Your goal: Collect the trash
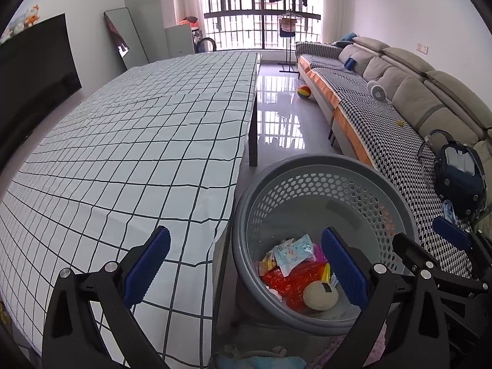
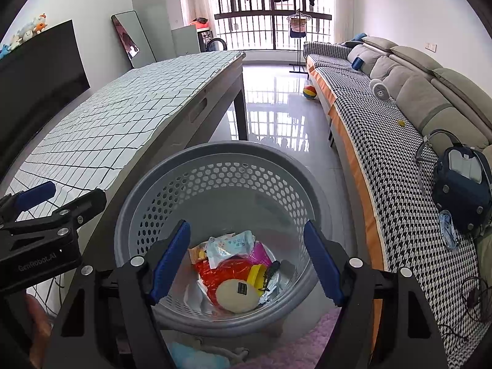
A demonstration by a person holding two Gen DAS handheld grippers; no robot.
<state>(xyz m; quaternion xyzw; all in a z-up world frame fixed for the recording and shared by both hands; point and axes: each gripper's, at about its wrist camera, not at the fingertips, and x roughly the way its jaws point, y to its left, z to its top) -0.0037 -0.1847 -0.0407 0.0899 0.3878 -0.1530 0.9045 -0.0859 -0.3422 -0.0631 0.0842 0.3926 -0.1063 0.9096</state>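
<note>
Looks down between the wide-open blue pads of the right claw, nothing between them, into a grey perforated basket on the floor. Holds trash at the bottom: a red crinkled bag, a pale round lump with a dark label, a white wipes packet, a yellow piece. Shows the left claw at the left edge, over the checked surface. Runs a houndstooth-covered sofa along the right, a dark blue bag on it.
</note>
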